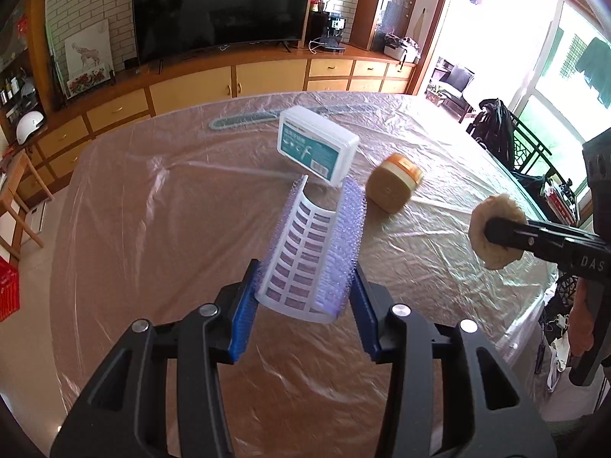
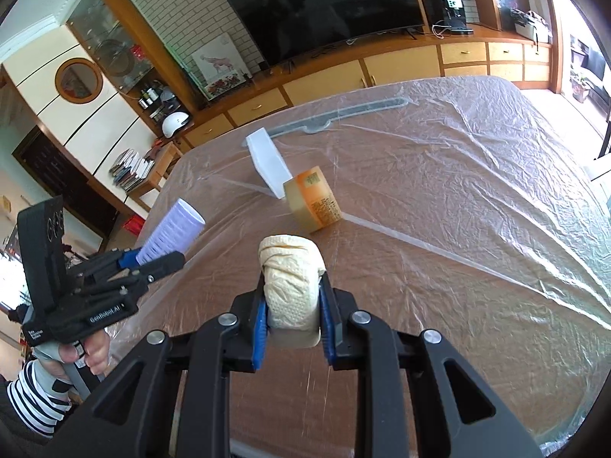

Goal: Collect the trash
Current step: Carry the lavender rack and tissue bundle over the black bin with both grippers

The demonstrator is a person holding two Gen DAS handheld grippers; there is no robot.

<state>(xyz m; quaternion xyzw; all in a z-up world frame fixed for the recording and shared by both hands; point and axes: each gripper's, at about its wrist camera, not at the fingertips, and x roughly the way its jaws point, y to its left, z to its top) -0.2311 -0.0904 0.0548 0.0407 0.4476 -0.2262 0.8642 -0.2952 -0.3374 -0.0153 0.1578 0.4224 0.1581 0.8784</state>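
**Holding two pieces of trash above the bench, with slips the main worry**

Gripping from both sides, the left gripper [image 1: 305, 297] has its fingers clamped on the lower end of a curved white plastic sleeve [image 1: 309, 255] with a bristly edge; the sleeve sticks up and forward, clear of the bench [image 1: 152, 229]. The hold sits only on the bottom rim, so the thin plastic could flex, pivot or pop out if the hand swings quickly.

The right gripper [image 2: 292, 324] has its fingers squeezed around a wad of cream tissue [image 2: 292, 282], also lifted off the plastic-covered bench. Soft paper compresses, and I judge it could work loose or shed a bit on the way to a bin. No bin shows in either view, so the carry may be long.

Farther out on the bench lie a round orange-labelled tub [image 1: 395, 187] on its side and, just behind it, a white box with a teal label [image 1: 317, 149], propped at a tilt. The tub could roll if nudged, and the loose plastic sheet could snag a finger.
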